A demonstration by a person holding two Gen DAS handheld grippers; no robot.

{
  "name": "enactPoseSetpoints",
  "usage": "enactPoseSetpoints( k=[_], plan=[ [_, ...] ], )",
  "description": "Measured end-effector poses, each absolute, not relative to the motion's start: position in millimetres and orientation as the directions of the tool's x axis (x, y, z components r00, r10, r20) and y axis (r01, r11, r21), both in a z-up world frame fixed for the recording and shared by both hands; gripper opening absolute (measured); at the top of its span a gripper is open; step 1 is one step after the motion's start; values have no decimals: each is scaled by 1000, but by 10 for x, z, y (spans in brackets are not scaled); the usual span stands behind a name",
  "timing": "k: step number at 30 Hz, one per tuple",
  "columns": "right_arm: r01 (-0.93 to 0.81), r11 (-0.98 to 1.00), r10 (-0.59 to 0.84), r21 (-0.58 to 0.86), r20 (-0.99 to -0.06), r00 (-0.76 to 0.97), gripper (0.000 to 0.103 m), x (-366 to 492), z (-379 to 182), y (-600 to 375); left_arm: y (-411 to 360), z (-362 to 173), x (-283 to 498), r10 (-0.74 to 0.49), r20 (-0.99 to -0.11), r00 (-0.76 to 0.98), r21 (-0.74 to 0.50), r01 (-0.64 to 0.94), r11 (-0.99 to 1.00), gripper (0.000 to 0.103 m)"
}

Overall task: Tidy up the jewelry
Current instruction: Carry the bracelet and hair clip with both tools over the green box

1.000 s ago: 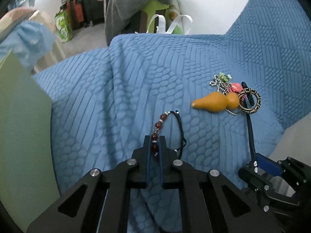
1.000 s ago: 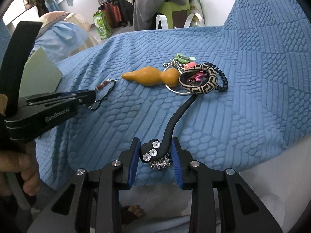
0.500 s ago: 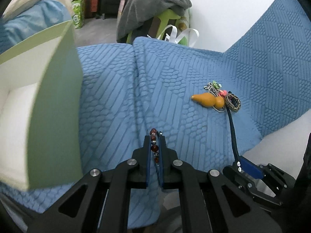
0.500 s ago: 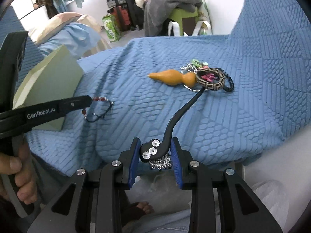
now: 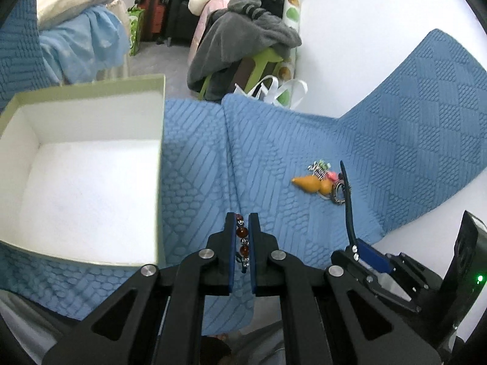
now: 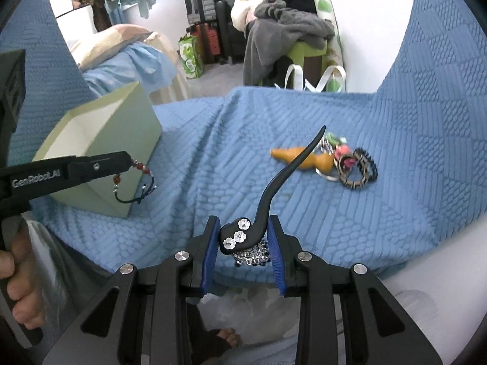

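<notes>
Blue quilted bedspread (image 6: 213, 158) fills the scene. Left tongs (image 5: 242, 223) pinch a red-beaded cord bracelet (image 5: 242, 237) just beside the open pale-green cardboard box (image 5: 161, 115). Right tongs (image 6: 243, 237) clamp a black curved hair stick with white flowers (image 6: 274, 182), lifted above the orange gourd charm (image 6: 292, 156) and patterned bangles (image 6: 356, 173).

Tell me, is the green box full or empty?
Empty, as far as it shows. The left wrist view looks into the open green box and sees only its bare white floor and walls. The beaded bracelet is not in yet.
</notes>
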State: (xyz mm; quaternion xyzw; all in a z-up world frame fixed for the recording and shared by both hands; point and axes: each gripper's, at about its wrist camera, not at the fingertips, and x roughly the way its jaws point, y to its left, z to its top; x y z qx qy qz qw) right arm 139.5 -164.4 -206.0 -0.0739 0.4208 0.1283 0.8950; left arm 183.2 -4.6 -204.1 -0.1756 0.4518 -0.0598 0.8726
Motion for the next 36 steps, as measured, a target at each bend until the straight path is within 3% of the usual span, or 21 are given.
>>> enactPoseSetpoints(
  k=[19, 36],
  plan=[
    [-417, 908, 287, -43, -661, 693, 28, 1540, -1116, -861, 632, -1172, 1748, -271, -684, 677, -400, -38, 916, 7],
    [-533, 846, 367, -20, -705, 607, 28, 1615, -1298, 153, 1497, -1217, 1634, -176, -735, 655, -314, -99, 944, 7]
  ],
)
